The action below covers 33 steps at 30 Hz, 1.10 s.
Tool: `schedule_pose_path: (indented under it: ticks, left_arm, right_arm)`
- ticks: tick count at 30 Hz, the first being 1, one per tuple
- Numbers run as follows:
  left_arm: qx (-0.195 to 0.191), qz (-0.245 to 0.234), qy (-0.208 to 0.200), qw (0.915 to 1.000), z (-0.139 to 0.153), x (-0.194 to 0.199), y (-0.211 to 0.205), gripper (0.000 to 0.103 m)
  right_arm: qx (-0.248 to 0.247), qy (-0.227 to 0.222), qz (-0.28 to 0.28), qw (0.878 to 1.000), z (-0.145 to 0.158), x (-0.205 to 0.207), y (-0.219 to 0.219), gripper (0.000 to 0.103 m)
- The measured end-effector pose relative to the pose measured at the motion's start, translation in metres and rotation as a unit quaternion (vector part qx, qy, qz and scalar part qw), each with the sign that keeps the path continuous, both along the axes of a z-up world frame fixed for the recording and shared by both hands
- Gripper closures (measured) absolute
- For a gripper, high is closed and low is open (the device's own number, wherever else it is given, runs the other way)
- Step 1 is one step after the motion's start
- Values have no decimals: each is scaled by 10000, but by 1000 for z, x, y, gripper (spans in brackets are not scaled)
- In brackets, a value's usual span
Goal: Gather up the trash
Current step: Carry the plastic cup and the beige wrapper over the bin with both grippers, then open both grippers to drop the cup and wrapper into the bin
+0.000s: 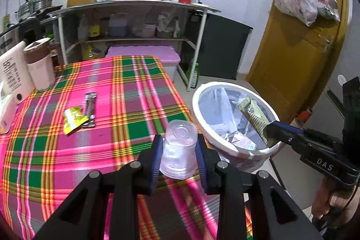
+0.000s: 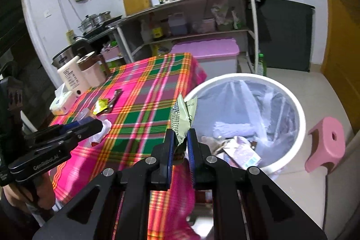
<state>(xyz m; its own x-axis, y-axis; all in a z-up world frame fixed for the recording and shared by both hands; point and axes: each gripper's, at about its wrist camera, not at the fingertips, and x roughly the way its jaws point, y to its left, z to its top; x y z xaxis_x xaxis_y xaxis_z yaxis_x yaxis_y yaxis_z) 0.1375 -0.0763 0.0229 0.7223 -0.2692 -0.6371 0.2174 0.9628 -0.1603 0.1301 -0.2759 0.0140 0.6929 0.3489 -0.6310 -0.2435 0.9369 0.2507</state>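
Left and right wrist views, trash collection at a table. The left gripper [image 1: 180, 150] was clamped on an inverted clear plastic cup [image 1: 179, 147], its pads pressing the cup's sides above the plaid tablecloth [image 1: 126, 91], just short of the white bin [image 1: 202, 127]. The right gripper [image 2: 180, 145] was shut on a pale green wrapper [image 2: 181, 118], pinched low so that most of the packet stood free above the fingers; in the left view it hung over the bin's opening, though in the right view it appeared nearer the rim [image 2: 225, 78], and fisheye distortion left the exact overlap uncertain. Two further pieces remained on the cloth: a yellow sachet [image 1: 73, 118] and a dark foil wrapper [image 1: 90, 109], touching each other.

Risks, as judged. The wrapper, if released before it was clearly inside the rim, could catch the edge and slide to the floor. The thin cup could buckle or squirt out under a tighter squeeze, or roll off the table if let go early. With both tools converging on one opening, they could collide, or snag the loose liner [image 2: 258, 100] and drag it off the rim.
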Motion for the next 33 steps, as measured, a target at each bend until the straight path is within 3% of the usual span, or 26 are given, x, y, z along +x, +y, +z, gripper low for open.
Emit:
schedule_pose_path:
  ticks: [16, 33]
  left_arm:
    - [-3, -639, 117, 9979, -8, 40, -61, 72]
    - [-49, -997, 495, 9938, -31, 84, -98, 72]
  right_arm:
    - [25, 254, -593, 9979, -20, 18, -58, 91]
    - [-28, 597, -799, 9950, -42, 49, -78, 88]
